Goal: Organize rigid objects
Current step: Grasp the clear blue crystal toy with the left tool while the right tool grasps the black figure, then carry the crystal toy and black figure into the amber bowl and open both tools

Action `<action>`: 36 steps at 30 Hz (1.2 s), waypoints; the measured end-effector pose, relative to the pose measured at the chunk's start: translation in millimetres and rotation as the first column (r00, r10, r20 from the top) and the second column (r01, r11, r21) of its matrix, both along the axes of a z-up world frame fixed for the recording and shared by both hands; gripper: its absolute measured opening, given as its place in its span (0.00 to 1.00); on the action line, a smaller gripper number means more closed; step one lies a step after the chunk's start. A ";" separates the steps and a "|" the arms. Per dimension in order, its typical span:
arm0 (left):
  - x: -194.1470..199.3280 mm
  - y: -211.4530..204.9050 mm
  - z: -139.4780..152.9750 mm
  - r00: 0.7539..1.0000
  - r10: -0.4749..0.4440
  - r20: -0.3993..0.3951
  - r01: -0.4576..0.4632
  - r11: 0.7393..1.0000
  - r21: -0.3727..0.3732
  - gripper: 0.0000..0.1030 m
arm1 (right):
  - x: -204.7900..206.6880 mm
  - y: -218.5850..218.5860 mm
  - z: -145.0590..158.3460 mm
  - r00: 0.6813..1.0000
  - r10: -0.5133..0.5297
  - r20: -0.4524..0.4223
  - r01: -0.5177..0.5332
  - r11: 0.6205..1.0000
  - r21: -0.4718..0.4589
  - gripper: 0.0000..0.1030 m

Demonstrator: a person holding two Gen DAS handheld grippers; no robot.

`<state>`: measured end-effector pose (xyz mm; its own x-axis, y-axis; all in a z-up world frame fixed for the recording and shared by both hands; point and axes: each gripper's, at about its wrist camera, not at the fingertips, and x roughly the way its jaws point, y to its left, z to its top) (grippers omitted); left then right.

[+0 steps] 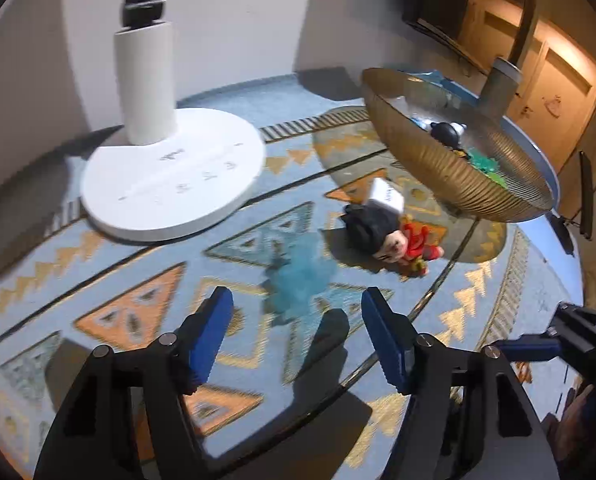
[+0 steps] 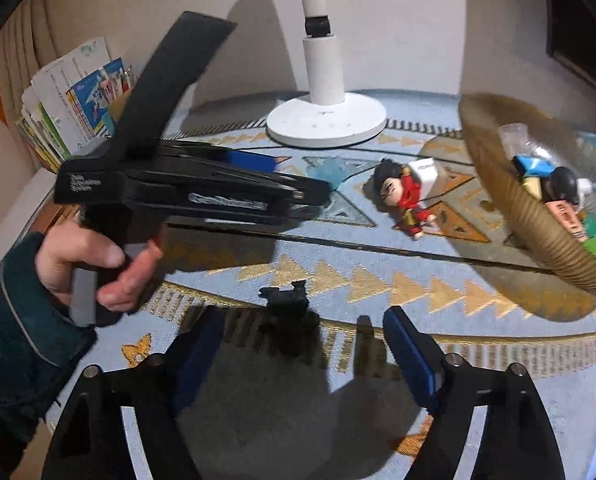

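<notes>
My left gripper and right gripper both stand part open, holding nothing. A figurine lies on the patterned table beside the bowl.

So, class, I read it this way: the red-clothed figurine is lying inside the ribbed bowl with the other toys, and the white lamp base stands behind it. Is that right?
Not quite. The figurine lies on the patterned mat, outside and beside the ribbed bowl, as the right wrist view shows. The white lamp base does stand behind it.
</notes>
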<state>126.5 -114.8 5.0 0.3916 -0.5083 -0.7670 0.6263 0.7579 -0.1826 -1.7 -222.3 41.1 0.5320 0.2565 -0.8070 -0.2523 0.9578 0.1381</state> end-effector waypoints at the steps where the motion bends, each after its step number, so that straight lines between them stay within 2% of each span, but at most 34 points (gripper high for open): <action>1: -0.7 -3.4 0.1 1.000 -0.006 0.009 0.006 1.000 0.010 0.62 | 2.0 1.0 -1.7 1.000 0.000 -0.001 0.000 1.000 -0.008 0.72; 3: -2.2 -10.9 0.4 0.999 -0.022 0.024 0.021 0.999 0.031 0.52 | 5.7 5.6 -3.6 1.000 -0.001 -0.002 0.001 0.999 -0.034 0.68; 4: -2.1 -13.1 -0.5 1.000 -0.024 0.021 0.023 0.999 0.042 0.40 | 7.2 9.2 -4.8 1.000 0.003 -0.003 -0.004 0.999 -0.048 0.66; 7: -2.1 -17.7 -1.4 0.999 -0.015 0.043 0.012 0.998 0.068 0.25 | 9.3 17.6 -7.7 1.000 0.011 -0.005 -0.012 0.996 -0.093 0.58; 9: -4.3 -15.3 -0.7 0.999 -0.004 0.042 0.001 0.998 0.064 0.25 | 11.1 25.3 -10.1 1.000 0.026 -0.002 -0.026 0.994 -0.109 0.53; 10: -6.5 -13.0 -0.1 0.999 0.005 0.038 -0.007 0.998 0.061 0.25 | 11.7 26.7 -12.5 0.999 0.036 -0.012 -0.037 0.993 -0.113 0.42; 12: -12.4 -6.8 2.3 0.999 0.019 0.039 -0.022 0.998 0.056 0.25 | 8.6 32.0 -11.5 0.999 0.051 0.003 -0.050 0.988 -0.146 0.33; 18: -44.3 24.8 25.3 0.994 0.085 0.068 -0.086 0.996 0.021 0.25 | -5.4 41.1 0.8 0.997 0.079 0.011 -0.077 0.989 -0.128 0.33; 21: -66.6 34.0 36.0 0.988 0.109 0.108 -0.115 0.992 0.048 0.25 | -24.1 47.1 12.5 0.995 0.095 0.038 -0.091 0.989 -0.115 0.33; 23: -81.5 39.7 44.4 0.985 0.125 0.119 -0.130 0.991 0.040 0.25 | -34.1 51.3 19.8 0.993 0.108 0.057 -0.101 0.989 -0.110 0.33; 30: -128.7 45.4 75.7 0.970 0.167 0.178 -0.169 0.986 -0.006 0.25 | -65.3 45.1 47.2 0.988 0.113 0.106 -0.104 0.991 -0.081 0.33; 36: -161.8 38.7 110.5 0.952 0.196 0.235 -0.192 0.981 -0.038 0.25 | -82.7 25.9 67.9 0.988 0.063 0.143 -0.055 0.997 -0.062 0.33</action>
